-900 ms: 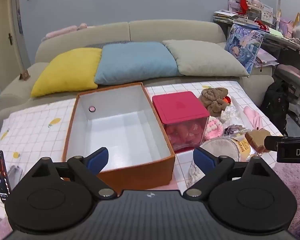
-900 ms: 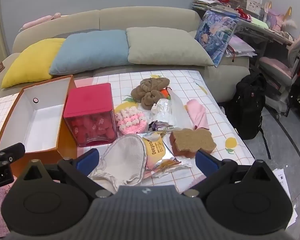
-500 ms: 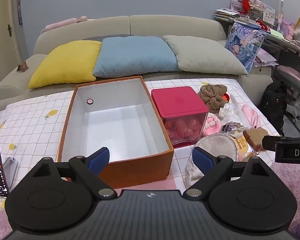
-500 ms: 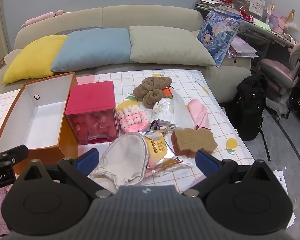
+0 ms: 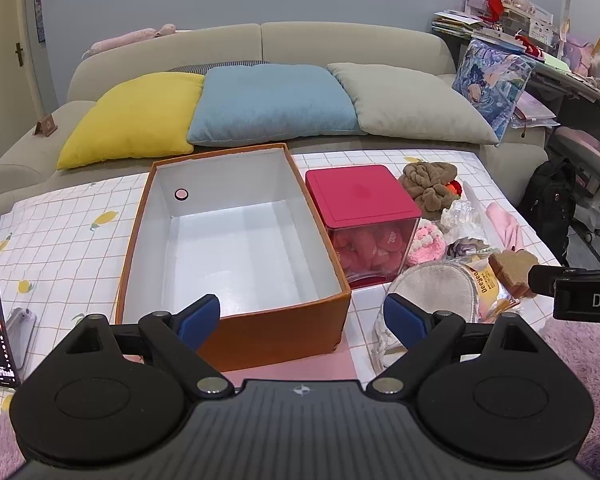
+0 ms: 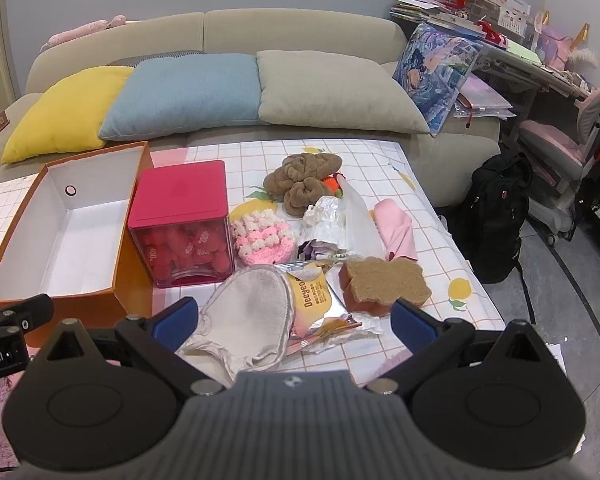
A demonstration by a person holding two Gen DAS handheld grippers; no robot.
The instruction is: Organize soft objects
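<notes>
Right now your left gripper (image 5: 302,314) and right gripper (image 6: 294,318) both hang spread and empty, facing one orange box (image 5: 236,240), one red-lidded container (image 6: 182,226) and one brown sponge (image 6: 384,282) on the table (image 5: 60,240).

My fingertips (image 5: 199,315) are blue on black arms. The box (image 5: 236,320) is orange outside, white inside. Right of it, the container (image 6: 180,196) has a crimson lid over clear walls. The tablecloth (image 5: 64,236) is white with a grid and yellow lemons. The far cushions (image 5: 272,106) are yellow, blue and grey.
</notes>
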